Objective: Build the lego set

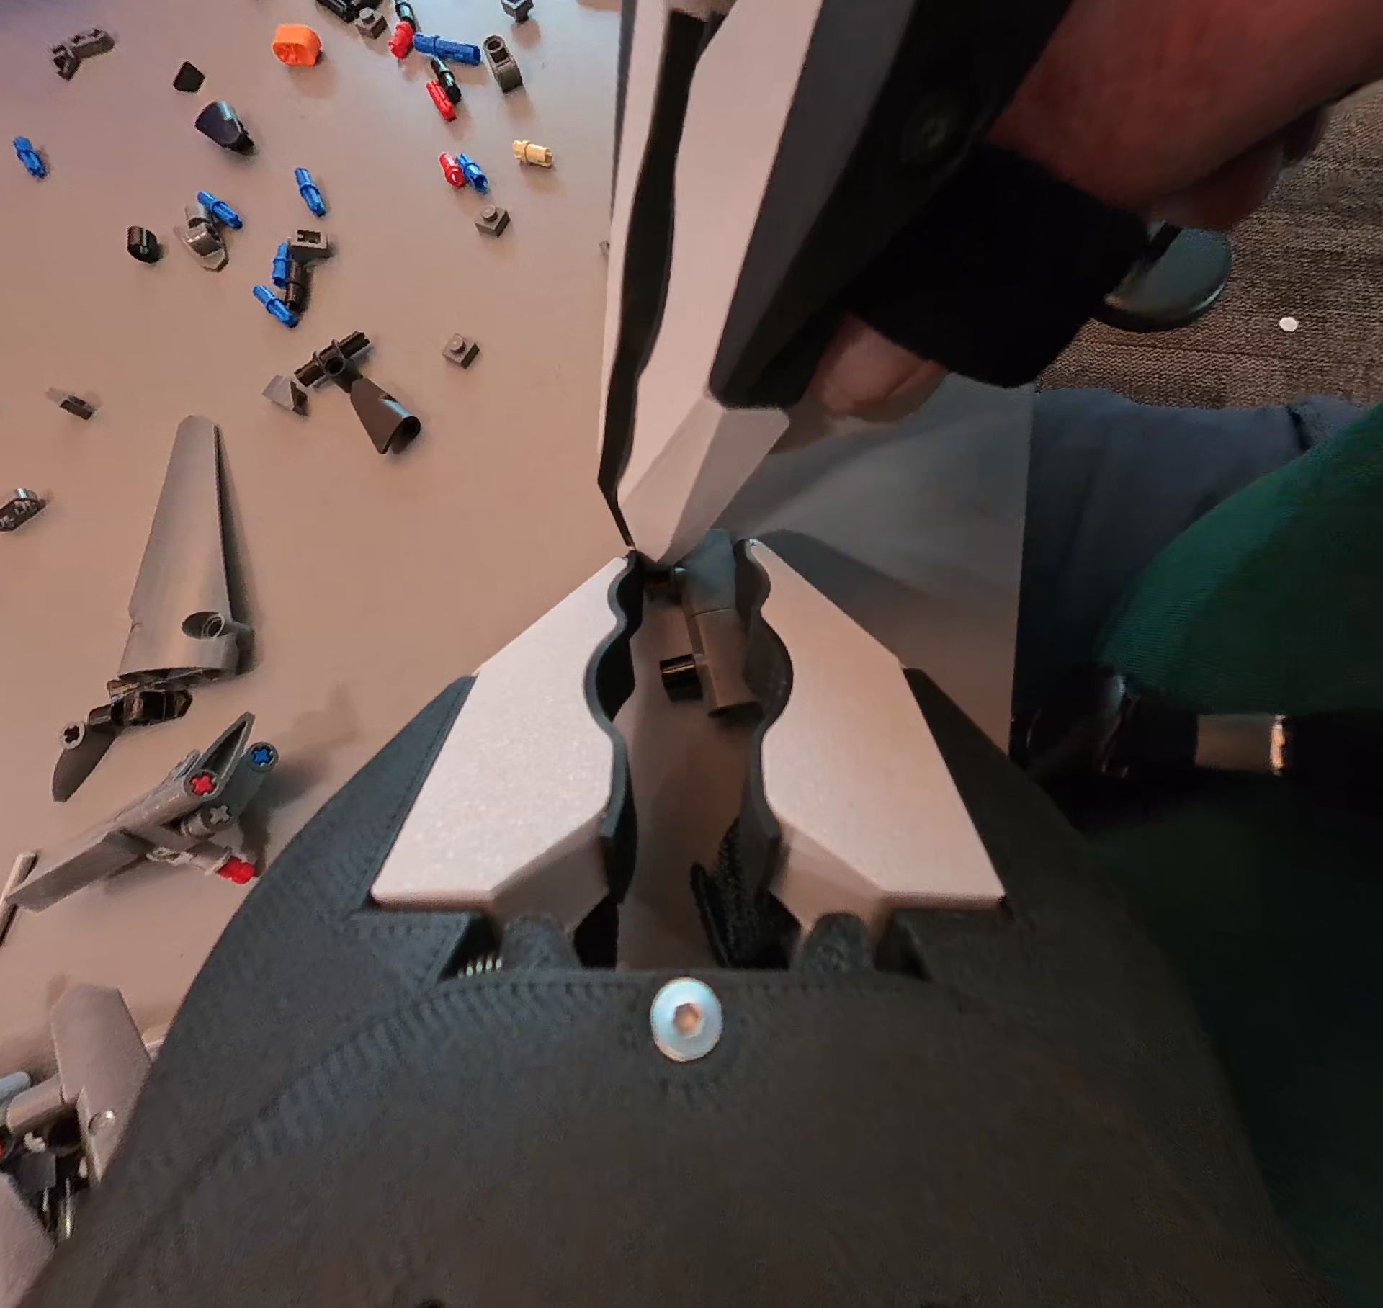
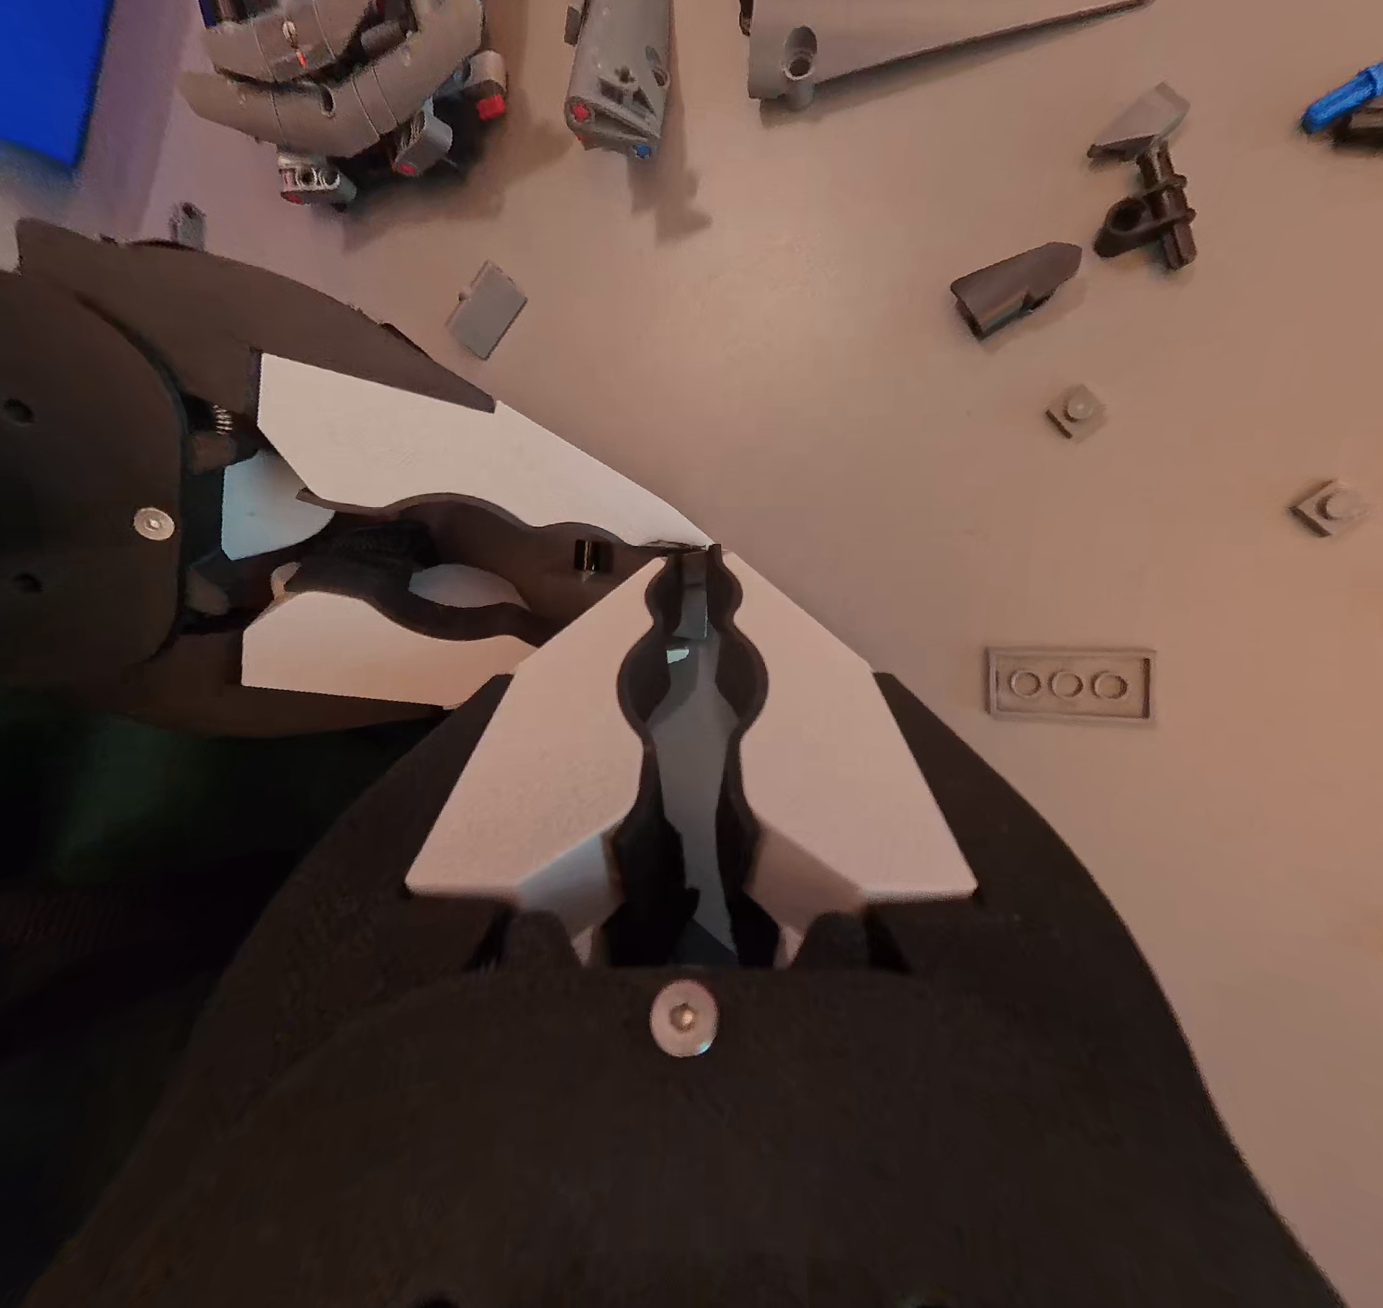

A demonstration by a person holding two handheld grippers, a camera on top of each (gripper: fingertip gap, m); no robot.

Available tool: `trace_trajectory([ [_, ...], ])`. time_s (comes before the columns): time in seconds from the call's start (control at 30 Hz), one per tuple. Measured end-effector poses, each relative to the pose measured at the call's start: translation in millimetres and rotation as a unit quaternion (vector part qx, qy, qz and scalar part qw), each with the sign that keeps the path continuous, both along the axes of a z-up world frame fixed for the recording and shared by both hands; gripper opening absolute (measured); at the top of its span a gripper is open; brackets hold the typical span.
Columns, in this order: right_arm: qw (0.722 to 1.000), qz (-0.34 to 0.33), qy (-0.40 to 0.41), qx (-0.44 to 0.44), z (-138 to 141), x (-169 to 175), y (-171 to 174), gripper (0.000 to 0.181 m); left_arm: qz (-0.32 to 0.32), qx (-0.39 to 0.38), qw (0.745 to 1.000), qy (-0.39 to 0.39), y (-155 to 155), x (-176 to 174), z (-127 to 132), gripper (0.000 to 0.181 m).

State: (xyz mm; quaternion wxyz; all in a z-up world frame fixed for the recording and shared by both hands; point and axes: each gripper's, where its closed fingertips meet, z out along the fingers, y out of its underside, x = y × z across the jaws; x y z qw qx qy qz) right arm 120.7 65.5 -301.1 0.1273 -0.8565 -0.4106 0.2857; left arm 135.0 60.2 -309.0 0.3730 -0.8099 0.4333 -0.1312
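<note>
Left gripper [image 1: 685,561] clenched on grey beam with black pin [image 1: 715,643], frame centre, held above table [image 1: 449,524]

Right gripper [image 2: 692,561] tips meet it, pinched on small dark grey piece [image 2: 692,598]; 2 tips touching

Judgement: mating step; keep axes aligned, push straight, steady left grip against twist

Main model [image 2: 337,60] upper left, wing panel [image 2: 935,7] upper right, both untouched

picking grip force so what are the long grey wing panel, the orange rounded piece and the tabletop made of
Long grey wing-shaped panel: looks like hard moulded plastic, smooth and matt, with crisp edges and a moulded round socket.
Small orange rounded piece: probably the same hard plastic, slightly glossy; its blunt corners could suggest rubber, unclear.
Pale tabletop: smooth, even, low-sheen surface, likely laminate; what lies under it cannot be told.
</note>
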Motion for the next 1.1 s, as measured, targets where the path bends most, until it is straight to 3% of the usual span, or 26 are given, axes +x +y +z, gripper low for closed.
trace_trajectory([
  [0.57, 0.989, 0.121, -0.086, -0.002, -2, -1, -1, 0.005, 0.003, 0.002, 1.0, 0.002, 1, -1, 0, 0.023],
  [0.87, 0.997, 0.074, 0.011, -0.025, 2, 5, 2, 0.02, 0.002, -0.007, 1.0, -0.008, 1, -1, 0, 0.022],
  [1.1, 0.995, 0.077, 0.061, 0.003, 12, 3, 1, 0.01, 0.002, -0.01, 1.0, -0.011, 1, -1, 0, 0.022],
])
